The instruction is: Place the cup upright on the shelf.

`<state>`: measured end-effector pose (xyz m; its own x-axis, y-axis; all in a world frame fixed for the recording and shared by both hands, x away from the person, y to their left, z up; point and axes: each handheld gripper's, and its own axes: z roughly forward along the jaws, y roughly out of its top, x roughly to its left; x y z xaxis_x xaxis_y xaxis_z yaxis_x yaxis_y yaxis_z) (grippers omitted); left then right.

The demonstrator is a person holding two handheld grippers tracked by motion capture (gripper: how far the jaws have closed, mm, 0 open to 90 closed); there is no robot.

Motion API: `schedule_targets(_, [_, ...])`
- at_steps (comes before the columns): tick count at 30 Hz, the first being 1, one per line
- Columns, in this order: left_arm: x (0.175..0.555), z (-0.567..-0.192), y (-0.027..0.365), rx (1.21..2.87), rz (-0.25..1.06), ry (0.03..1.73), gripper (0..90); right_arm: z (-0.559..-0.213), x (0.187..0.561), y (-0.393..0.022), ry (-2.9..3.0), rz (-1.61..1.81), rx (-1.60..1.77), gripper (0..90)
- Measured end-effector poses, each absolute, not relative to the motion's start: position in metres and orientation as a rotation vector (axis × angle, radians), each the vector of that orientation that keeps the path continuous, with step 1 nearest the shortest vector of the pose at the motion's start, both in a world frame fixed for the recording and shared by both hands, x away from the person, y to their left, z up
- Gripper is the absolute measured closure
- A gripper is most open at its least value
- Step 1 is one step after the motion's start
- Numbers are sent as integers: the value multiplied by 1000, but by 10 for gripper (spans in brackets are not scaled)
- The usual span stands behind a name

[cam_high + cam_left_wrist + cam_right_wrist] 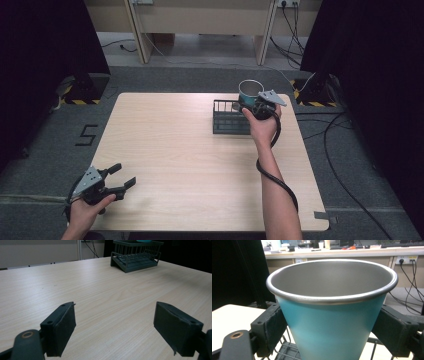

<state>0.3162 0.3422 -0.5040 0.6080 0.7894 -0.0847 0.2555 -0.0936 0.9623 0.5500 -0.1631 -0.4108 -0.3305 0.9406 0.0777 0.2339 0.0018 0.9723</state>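
A teal metal cup [250,89] with a silver rim stands upright between the jaws of my right gripper [248,103], which is shut on it at the table's far right. The cup [332,322] hangs just over a dark wire rack [227,119], whose wires [284,350] show beneath it in the right gripper view. Both pads [270,327] of the right gripper [332,336] press the cup's sides. My left gripper [124,175] rests low at the front left corner, open and holding nothing. The left gripper view shows the left gripper [115,327] facing the rack [136,258] across the bare wood.
The light wooden table [175,150] spreads wide between the two grippers. A black cable [275,175] trails from the right gripper along the forearm. Dark curtains stand at both sides, and desks with floor cables [295,30] lie beyond the far edge.
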Motion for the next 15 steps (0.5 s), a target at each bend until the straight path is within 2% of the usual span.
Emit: schedule_targets(15, [316, -504, 342, 1650, 559, 877, 172, -439, 561, -160, 1646, 1304, 1324, 167])
